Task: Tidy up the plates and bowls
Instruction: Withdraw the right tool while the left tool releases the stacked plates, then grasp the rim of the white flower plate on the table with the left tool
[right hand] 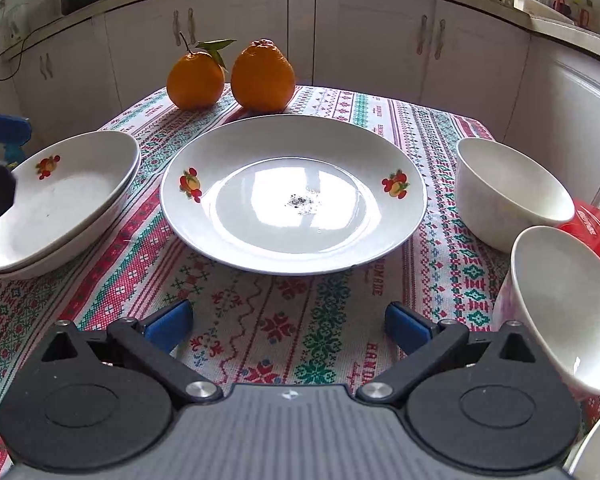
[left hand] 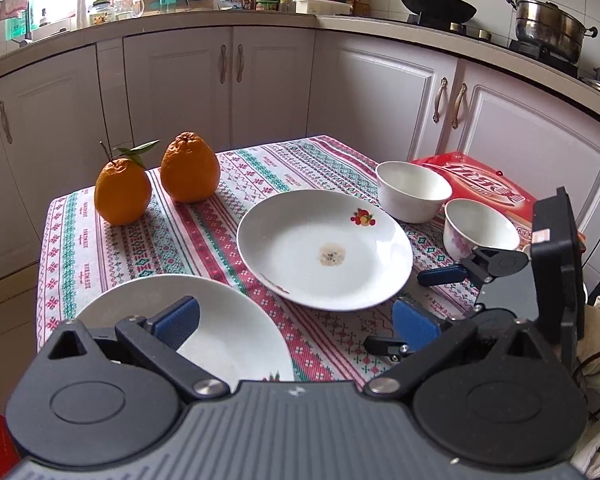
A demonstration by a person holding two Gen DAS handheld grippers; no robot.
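- My left tongs (left hand: 296, 322) are spread wide with nothing between the blue pads; one pad (left hand: 179, 317) hangs over the rim of the nearest plates, the other over bare cloth.
- My right tongs (right hand: 288, 326) are also released and empty, low over the patterned tablecloth (right hand: 320, 332) just short of the big plate.
- Under my left tongs sits a stack of two fruit-print plates (right hand: 56, 204); the right view shows a second rim beneath the top one. I judge that part of the stacking done.
- The single fruit-print plate (right hand: 292, 192) lies alone in the middle of the table, a speck of residue at its centre. It looks like the next piece for the stack.
- To the right, the plain white bowl (right hand: 508, 192) and the floral-sided bowl (right hand: 560, 304) stand side by side, not nested; the floral one rests partly on a red box (left hand: 480, 180). A sliver of another white rim shows at the right view's bottom corner, and I can't tell what it is.
- Two oranges (right hand: 236, 76) sit at the far edge, well apart from the dishes.
- My judgement: roughly a third done, with one plate and the bowls left.
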